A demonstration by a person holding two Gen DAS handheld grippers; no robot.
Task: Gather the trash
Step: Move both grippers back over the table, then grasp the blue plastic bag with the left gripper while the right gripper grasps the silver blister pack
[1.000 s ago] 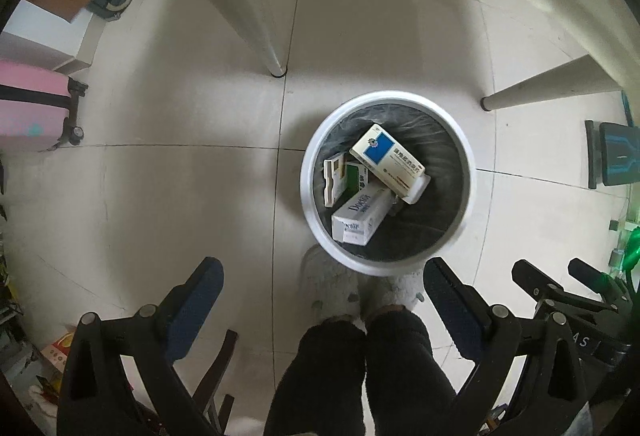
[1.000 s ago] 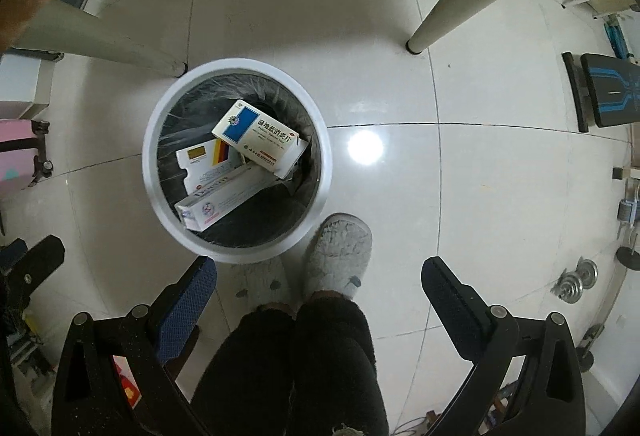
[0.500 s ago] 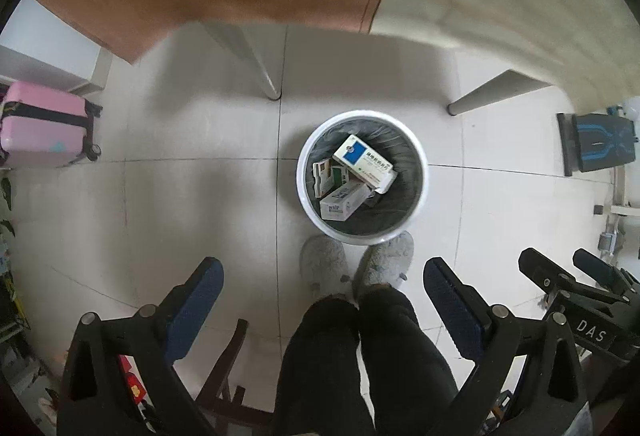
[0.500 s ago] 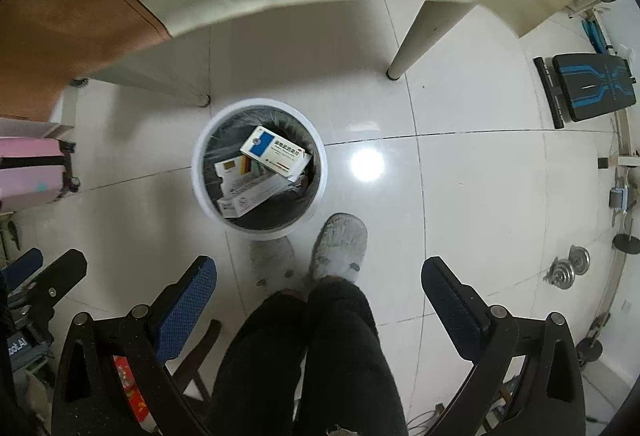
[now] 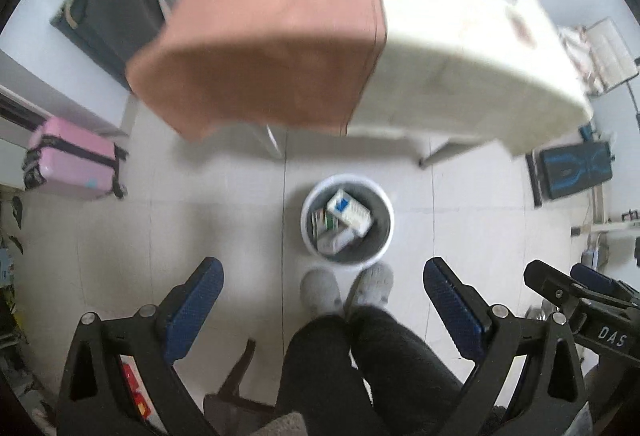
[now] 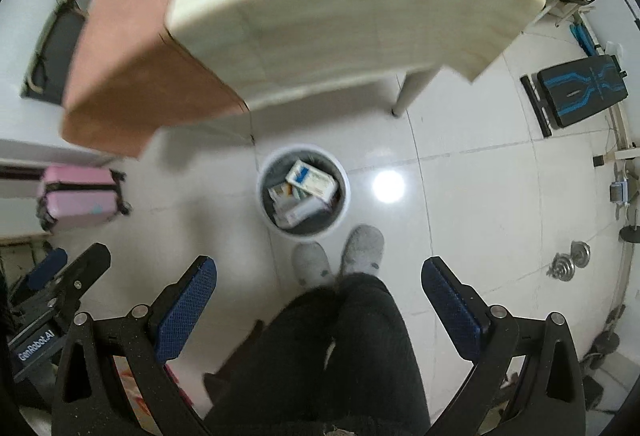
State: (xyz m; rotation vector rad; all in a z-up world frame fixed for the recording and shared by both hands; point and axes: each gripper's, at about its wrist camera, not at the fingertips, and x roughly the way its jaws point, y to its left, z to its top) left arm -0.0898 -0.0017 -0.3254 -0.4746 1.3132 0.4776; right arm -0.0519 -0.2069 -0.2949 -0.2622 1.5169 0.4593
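Both cams pulled up and back vs 1.0 s ago: the bin filled mid-frame then, now it's small and the tabletop is in view. Reads as: drop done, rising back toward the table for more.

Left to right, left wrist view:
- Pink suitcase (image 5: 74, 164) on the floor far left, well apart from everything.
- Left gripper (image 5: 320, 310): jaws spread wide, nothing between the blue pads. Same as earlier frames.
- Brown cloth (image 5: 272, 36) draped over the left part of the table (image 5: 460, 48), newly in frame. Top is motion-blurred; some coloured items at the far edge, can't tell what.
- White trash bin (image 5: 386, 232) on the floor tile, just ahead of the person's grey slippers (image 5: 320, 290). Three medicine boxes (image 5: 348, 214) inside, the blue-and-white one on top; layout unchanged.
- Right gripper (image 5: 576, 284) visible at the right edge, also empty.
- Black-and-blue bench (image 5: 576, 168) far right.

Right wrist view:
- Right gripper (image 6: 320, 306): jaws released wide, holding nothing.
- Bin (image 6: 348, 196) left of centre, boxes (image 6: 310, 180) in it, floor glare just right of it.
- Dumbbell plates (image 6: 570, 264) far right.

Judgement: collected trash sits in the bin; both hands free. Next needs a target on the table; the blur hides whether any trash is left there.
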